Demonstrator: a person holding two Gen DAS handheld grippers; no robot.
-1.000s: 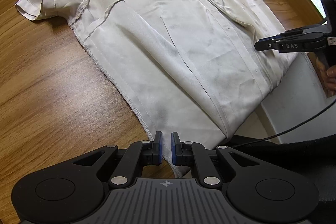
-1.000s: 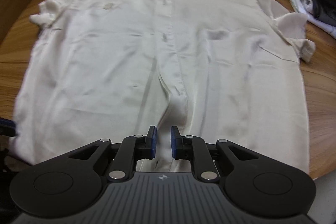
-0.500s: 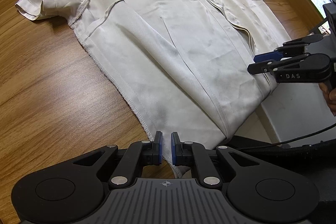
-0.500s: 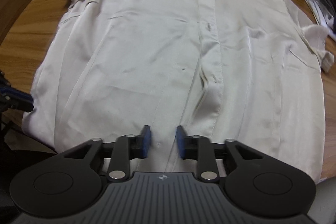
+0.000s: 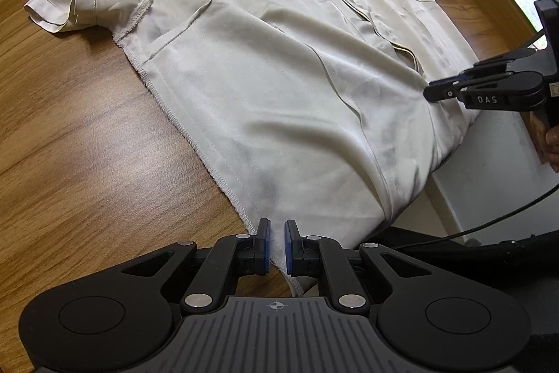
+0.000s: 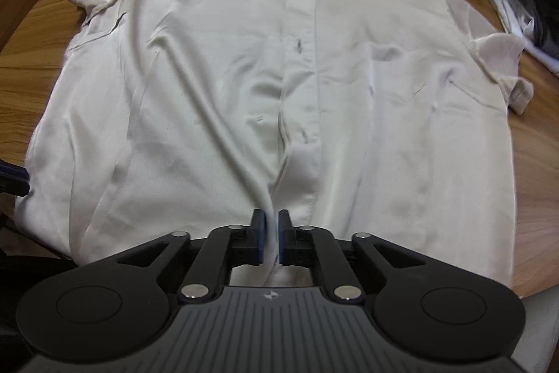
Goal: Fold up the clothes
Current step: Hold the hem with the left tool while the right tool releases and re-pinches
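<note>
Both claws pinching shirt (image 6: 216, 86) hem

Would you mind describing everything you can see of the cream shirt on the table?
The cream shirt is a short-sleeved button-front with a band collar, of smooth, slightly glossy fabric. It lies front up and spread out on the wooden table, collar away from the grippers, hem at the near edge, softly wrinkled. A small emblem sits on the chest, and both sleeves are rumpled. The left gripper pinches a hem corner; the right gripper pinches the hem at the placket.
</note>
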